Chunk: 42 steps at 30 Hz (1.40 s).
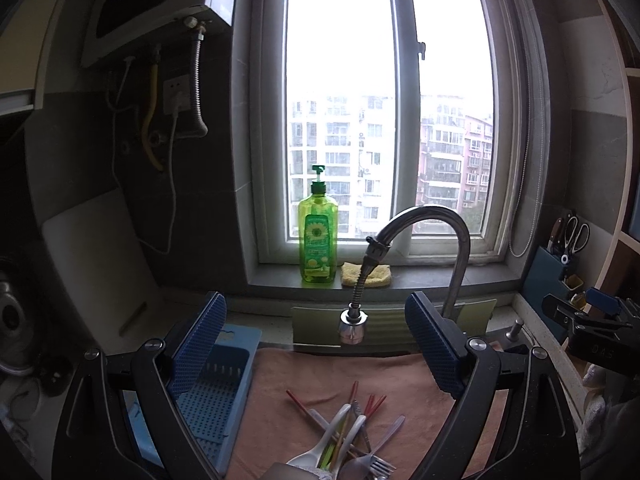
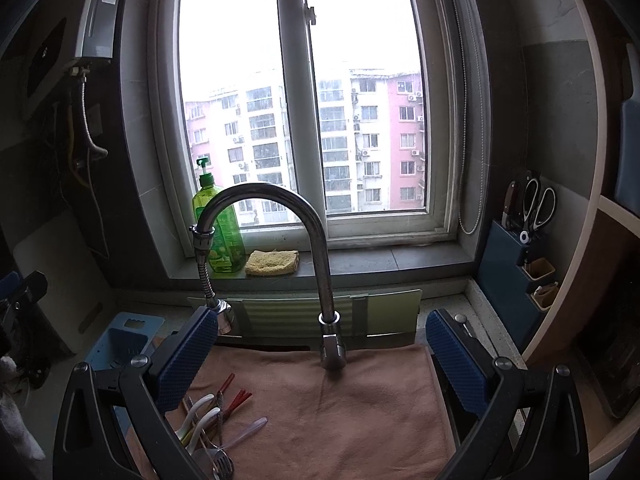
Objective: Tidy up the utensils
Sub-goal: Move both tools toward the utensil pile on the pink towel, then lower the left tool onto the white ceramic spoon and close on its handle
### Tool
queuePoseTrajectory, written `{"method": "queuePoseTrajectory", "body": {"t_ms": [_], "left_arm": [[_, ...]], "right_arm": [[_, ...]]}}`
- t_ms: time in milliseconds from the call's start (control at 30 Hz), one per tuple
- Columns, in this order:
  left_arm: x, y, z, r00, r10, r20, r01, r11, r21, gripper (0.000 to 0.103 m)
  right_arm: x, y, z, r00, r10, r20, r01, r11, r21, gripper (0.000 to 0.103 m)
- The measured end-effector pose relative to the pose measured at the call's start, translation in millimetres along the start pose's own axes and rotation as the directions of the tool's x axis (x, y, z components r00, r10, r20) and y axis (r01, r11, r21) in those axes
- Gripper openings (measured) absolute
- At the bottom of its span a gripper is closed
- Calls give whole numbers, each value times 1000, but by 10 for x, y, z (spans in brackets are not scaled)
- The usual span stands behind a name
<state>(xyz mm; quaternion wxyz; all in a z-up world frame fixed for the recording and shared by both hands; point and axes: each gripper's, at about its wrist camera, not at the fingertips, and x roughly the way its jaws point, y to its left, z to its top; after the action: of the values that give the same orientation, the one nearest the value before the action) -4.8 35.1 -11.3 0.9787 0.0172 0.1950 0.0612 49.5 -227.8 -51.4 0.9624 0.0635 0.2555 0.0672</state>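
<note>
Curved chrome faucet (image 2: 280,216) as landmark. Behind it, on the grey window sill (image 2: 360,264): green pump-top detergent bottle (image 1: 318,236) with yellow sponge (image 2: 272,262) just beside. Far right: blue knife block (image 2: 516,276) holding scissors (image 2: 538,208).

A salmon-pink terry towel (image 2: 340,412) carries a heap of utensils: red chopsticks (image 1: 374,404), white plastic spoons (image 1: 328,438), a translucent frosted spoon (image 2: 248,430) and a silver metal fork (image 1: 378,466). The pale blue plastic basket (image 1: 216,396) has a grid of small holes. Both grippers have black frames and blue pads (image 1: 434,346) with a fine dotted texture. A translucent green soap bottle (image 1: 318,236) bears a yellow sunflower label beside a yellow sponge cloth (image 2: 272,262). The curved faucet (image 2: 320,248) is shiny chrome.
</note>
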Motion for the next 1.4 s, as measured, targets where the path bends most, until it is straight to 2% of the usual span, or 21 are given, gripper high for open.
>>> {"method": "queuePoseTrajectory", "body": {"t_ms": [233, 367, 533, 767, 967, 1067, 1267, 1400], "left_arm": [[39, 303, -205, 993, 86, -84, -87, 996, -15, 91], [45, 417, -380, 985, 109, -136, -112, 994, -14, 91], [69, 541, -594, 971, 128, -201, -135, 991, -21, 91], [108, 630, -817, 960, 135, -246, -140, 990, -3, 91], [196, 641, -1031, 952, 91, -291, -93, 996, 6, 91], [264, 647, -1130, 943, 56, -328, -57, 998, 8, 91], [391, 630, -1295, 927, 5, -375, 5, 1000, 24, 91], [451, 587, -1385, 916, -27, -399, 57, 996, 64, 91]], "right_arm": [[216, 60, -133, 994, 89, -57, -90, 996, -15, 102], [358, 53, -210, 979, 168, -114, -167, 986, 23, 102], [527, 54, -287, 966, 174, -190, -170, 985, 34, 102], [826, 30, -458, 925, 212, -315, -191, 977, 95, 102], [961, 88, -573, 897, 247, -366, -214, 968, 130, 102], [1027, 134, -598, 877, 285, -388, -238, 957, 164, 102], [1142, 350, -601, 847, 324, -422, -277, 946, 170, 92], [1232, 520, -625, 814, 367, -450, -312, 930, 193, 84]]}}
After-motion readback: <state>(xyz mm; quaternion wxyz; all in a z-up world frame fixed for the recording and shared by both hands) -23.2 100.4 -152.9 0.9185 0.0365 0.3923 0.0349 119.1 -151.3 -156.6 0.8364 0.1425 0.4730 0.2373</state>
